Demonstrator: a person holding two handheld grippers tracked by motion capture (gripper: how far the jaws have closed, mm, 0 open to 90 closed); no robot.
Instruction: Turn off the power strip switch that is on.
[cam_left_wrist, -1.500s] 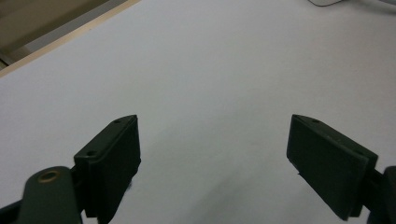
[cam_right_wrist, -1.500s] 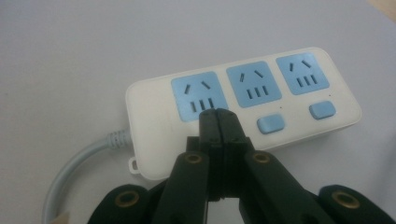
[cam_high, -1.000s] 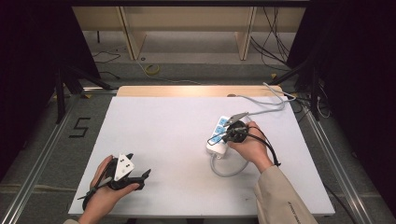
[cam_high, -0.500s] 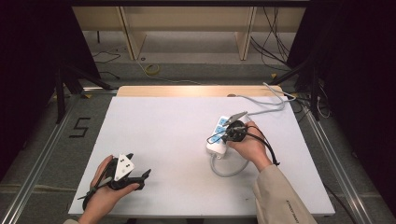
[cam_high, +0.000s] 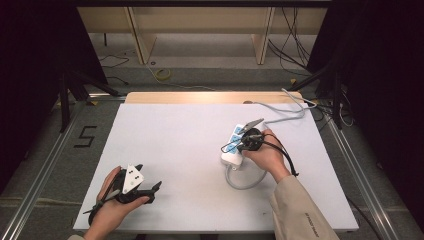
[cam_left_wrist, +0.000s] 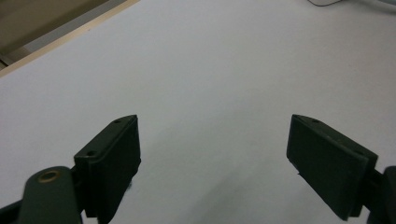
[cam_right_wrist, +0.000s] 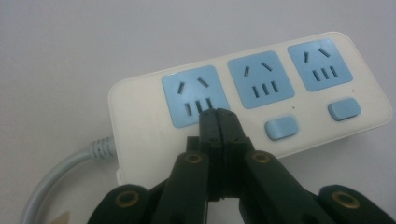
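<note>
A white power strip (cam_high: 231, 156) with blue sockets lies right of centre on the white table (cam_high: 190, 135). My right gripper (cam_high: 240, 147) hangs over it, held in a hand. In the right gripper view the strip (cam_right_wrist: 261, 88) shows three blue sockets and two blue switches. The right gripper (cam_right_wrist: 218, 113) is shut with nothing between its jaws. Its tips sit at the lower edge of the leftmost socket and hide what lies under them. I cannot tell whether they touch the strip. My left gripper (cam_high: 148, 177) rests near the front left edge. Its jaws stand wide open over bare table (cam_left_wrist: 212, 149).
The strip's grey cable (cam_high: 245, 182) loops toward the front; a second grey cable (cam_high: 285, 112) runs off the back right corner. A wooden strip (cam_high: 200, 96) borders the far edge. Metal rails and black stands flank the table.
</note>
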